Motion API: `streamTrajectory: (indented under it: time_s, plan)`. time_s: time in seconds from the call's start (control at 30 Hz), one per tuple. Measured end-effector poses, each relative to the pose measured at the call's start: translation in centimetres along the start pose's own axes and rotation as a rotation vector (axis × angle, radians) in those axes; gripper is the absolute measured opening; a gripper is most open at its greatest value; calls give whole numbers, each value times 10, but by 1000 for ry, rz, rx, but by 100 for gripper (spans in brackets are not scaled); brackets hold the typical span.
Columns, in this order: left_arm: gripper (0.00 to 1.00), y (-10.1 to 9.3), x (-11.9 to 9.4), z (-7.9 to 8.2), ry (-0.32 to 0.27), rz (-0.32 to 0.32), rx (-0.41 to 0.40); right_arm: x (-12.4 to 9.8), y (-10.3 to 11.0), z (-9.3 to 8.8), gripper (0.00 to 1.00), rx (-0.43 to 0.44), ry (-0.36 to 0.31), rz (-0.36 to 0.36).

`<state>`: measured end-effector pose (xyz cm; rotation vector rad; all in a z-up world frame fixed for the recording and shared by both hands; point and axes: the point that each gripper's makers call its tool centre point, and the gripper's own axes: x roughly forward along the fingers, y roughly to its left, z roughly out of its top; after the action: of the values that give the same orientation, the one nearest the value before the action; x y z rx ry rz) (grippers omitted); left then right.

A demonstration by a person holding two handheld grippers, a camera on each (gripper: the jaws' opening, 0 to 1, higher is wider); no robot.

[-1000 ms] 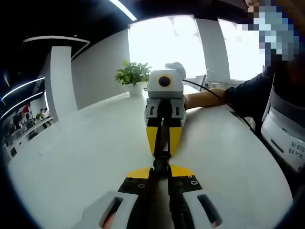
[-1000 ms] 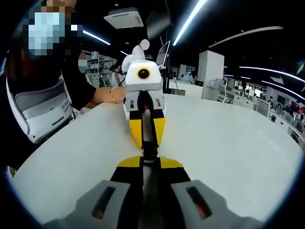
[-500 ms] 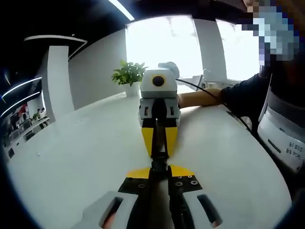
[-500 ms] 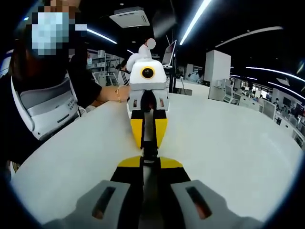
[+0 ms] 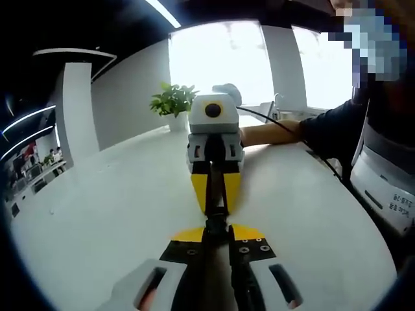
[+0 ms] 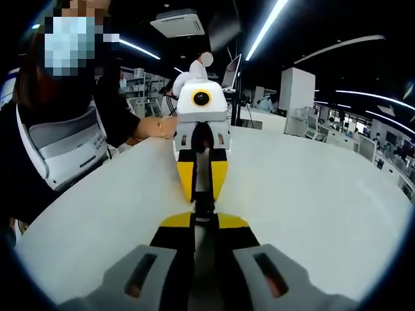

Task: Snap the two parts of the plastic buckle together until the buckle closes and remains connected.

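In the left gripper view, the left gripper has its jaws clenched on one end of the black plastic buckle. The right gripper faces it head-on from the far side, its yellow-tipped jaws also pressed onto the buckle's other end. Compared with a second ago, the opposing gripper sits nearer and slightly further left in this view, and the stretch of black plastic between the two sets of tips has shrunk to a short stub. I judge that the two halves have been pushed into each other and the buckle is at or very near its latched state; whether the catch has actually clicked cannot be told, since the joint is hidden between the jaws. A potted plant stands at the far left of the white table, and the person's sleeve reaches in from the right.

In the right gripper view, the right gripper is likewise clamped on the buckle, which is held above the table, straight ahead between the two tools, with the left gripper meeting it tip to tip.
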<state>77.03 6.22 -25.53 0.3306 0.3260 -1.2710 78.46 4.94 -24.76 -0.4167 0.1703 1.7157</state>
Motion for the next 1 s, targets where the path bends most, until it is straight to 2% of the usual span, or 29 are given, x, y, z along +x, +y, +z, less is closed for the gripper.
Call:
streamTrajectory:
  time_s: [0.23,0.43,0.73,1.0]
  plan:
    - [13,3,2,2,-4,38,1,-1,-1,-1,10,6,4,-29]
    - [19,6,0,3,7,67,14,-2,0,0,10,9,9,-44]
    - [15,6,-6,-1,61,97,-13,-4,1,-1,11,11,31,-72]
    - [12,5,-4,-2,60,95,-5,-4,0,-3,12,61,15,-83]
